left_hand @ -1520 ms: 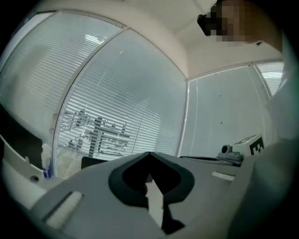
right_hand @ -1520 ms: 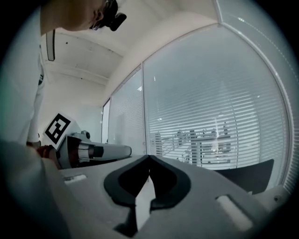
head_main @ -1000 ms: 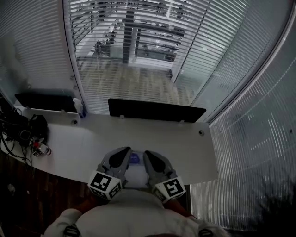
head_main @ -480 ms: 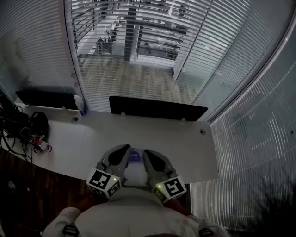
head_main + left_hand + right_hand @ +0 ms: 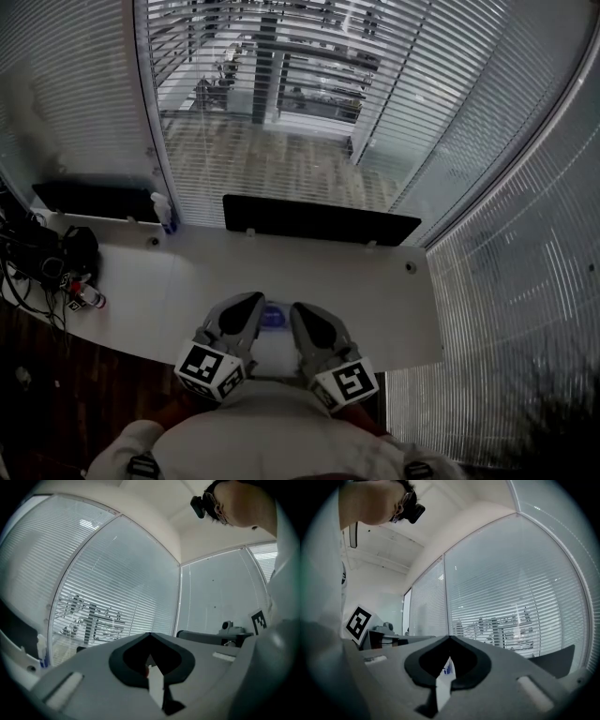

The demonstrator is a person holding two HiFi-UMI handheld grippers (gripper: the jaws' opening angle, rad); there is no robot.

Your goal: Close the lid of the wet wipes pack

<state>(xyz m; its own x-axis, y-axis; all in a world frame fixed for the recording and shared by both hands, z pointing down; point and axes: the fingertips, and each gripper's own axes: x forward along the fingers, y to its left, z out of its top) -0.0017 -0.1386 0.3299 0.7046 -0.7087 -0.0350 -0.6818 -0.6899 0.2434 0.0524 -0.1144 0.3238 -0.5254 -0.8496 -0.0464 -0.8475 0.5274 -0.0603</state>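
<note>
In the head view the wet wipes pack (image 5: pixel 271 320) lies at the near edge of the white table (image 5: pixel 375 291), white with a blue patch at its far end. Whether its lid is up or down cannot be told. My left gripper (image 5: pixel 251 304) rests at the pack's left side and my right gripper (image 5: pixel 300 311) at its right side, both close to my body. In the left gripper view the left gripper (image 5: pixel 150 634) has its jaws meeting, with a white sliver showing behind the pads. The right gripper (image 5: pixel 450 638) looks the same, with a white and blue sliver behind it.
A long black bar (image 5: pixel 319 221) stands along the table's far edge, before the window blinds (image 5: pixel 309 112). A spray bottle (image 5: pixel 164 214) and a black panel (image 5: pixel 94 199) are at the far left. A dark bag with cables (image 5: pixel 52 262) and a small bottle (image 5: pixel 86 298) crowd the left end.
</note>
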